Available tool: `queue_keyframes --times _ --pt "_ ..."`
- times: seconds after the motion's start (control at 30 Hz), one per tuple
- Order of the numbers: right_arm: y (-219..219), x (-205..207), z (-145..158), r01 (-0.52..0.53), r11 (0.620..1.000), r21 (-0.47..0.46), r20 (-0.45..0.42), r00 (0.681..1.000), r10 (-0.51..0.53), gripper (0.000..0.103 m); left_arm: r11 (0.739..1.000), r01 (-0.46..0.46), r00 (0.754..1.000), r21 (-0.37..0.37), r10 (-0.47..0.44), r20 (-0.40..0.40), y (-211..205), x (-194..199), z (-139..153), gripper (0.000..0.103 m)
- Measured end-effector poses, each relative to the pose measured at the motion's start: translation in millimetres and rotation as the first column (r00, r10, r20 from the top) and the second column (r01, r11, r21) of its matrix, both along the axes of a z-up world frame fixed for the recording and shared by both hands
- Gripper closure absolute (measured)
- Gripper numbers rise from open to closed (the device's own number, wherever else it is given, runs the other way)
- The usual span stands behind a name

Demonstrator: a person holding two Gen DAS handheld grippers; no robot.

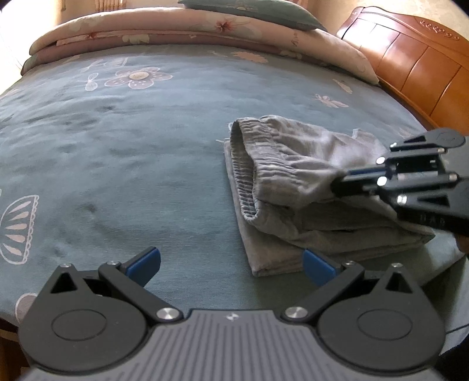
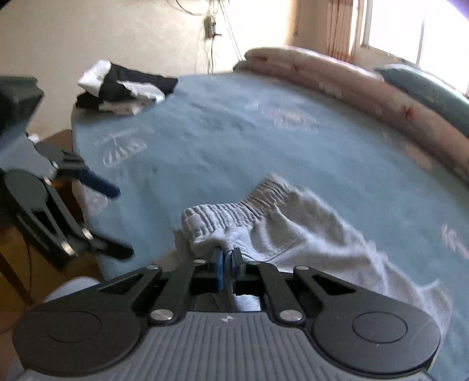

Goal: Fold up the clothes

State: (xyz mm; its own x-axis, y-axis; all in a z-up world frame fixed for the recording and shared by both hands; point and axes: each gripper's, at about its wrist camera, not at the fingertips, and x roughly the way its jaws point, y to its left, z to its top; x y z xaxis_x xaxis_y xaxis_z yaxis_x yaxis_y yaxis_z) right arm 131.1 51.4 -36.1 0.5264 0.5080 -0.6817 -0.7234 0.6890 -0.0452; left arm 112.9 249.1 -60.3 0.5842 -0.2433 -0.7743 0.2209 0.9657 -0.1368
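1. Lying on the blue-green flowered bedspread, the grey cotton trousers with an elastic waistband sit partly folded, a flat layer under a lifted upper layer.
2. Right gripper has its blue pads pressed narrow on a bunch of the trousers' cloth just beside the waistband, raising that part off the layer below.
3. Left gripper stands spread wide and holds nothing; one blue pad is just at the near edge of the trousers' lower layer, the other over bare bedspread.
4. Beyond the trousers, away from both grippers, the bedspread runs open and flat up to the rolled pink floral quilt with a dark green pillow on it.
5. Orange-brown wooden headboard rises past the trousers on the right gripper's side.
6. Black-and-white clothes lie heaped at a far corner of the bed, well apart from the trousers.
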Motion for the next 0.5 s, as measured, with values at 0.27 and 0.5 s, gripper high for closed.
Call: queue_keyframes --times 0.27,0.5 --pt "1 -8 -37 -0.030 0.996 -0.082 -0.073 0.997 0.024 0.075 0.999 0.039 0.999 0.004 -0.039 0.018 -11 6 8 0.001" --pt "-72 -14 -9 0.160 0.987 0.016 -0.011 0.987 -0.159 0.066 0.986 0.169 0.982 -0.017 -0.166 0.095 -44 29 30 0.001"
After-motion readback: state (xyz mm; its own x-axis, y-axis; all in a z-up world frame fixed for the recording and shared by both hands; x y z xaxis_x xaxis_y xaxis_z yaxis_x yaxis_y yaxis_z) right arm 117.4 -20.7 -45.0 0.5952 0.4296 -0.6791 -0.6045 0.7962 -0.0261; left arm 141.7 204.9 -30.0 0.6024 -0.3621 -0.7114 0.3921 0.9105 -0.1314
